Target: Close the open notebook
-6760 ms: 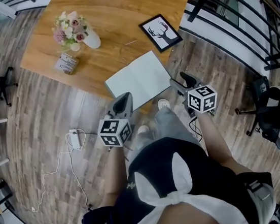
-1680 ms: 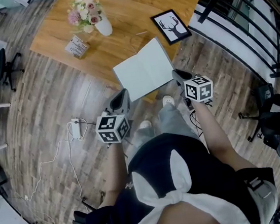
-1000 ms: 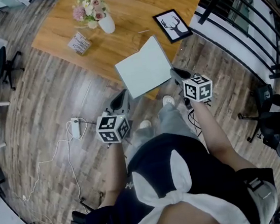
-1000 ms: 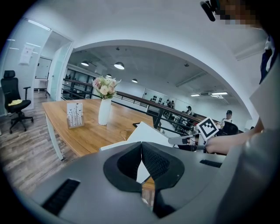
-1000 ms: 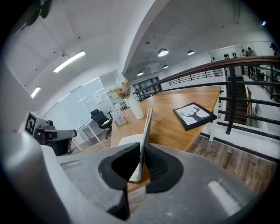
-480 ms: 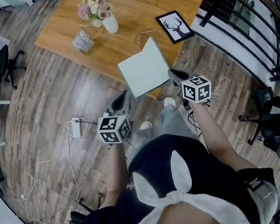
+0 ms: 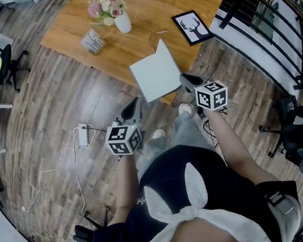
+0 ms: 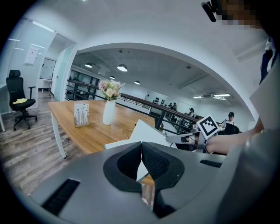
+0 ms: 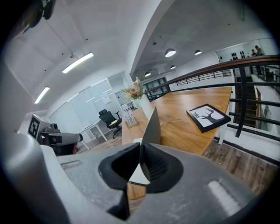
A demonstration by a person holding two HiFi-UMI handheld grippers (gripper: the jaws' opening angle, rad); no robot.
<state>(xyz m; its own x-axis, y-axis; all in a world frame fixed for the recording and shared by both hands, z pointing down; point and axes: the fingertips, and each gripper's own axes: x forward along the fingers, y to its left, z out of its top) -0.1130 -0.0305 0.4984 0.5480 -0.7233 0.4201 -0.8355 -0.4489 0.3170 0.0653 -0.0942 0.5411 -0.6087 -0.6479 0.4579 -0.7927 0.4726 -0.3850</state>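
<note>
Currently the right hand-held gripper (image 7: 188,79) is pinching the notebook (image 7: 156,77) by the near corner of its raised right half, jaws nearly together on it. The notebook is sitting at the tabletop (image 7: 143,13) near edge. The left hand-held gripper (image 7: 132,110) is hanging closed and empty. The half is probably handling light and floppy, so gripping at the outer edge is suiting it.

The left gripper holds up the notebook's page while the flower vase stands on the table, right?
No: it is the right gripper that holds up the page of the notebook, as the right gripper view shows. The flower vase does stand on the table.
</note>
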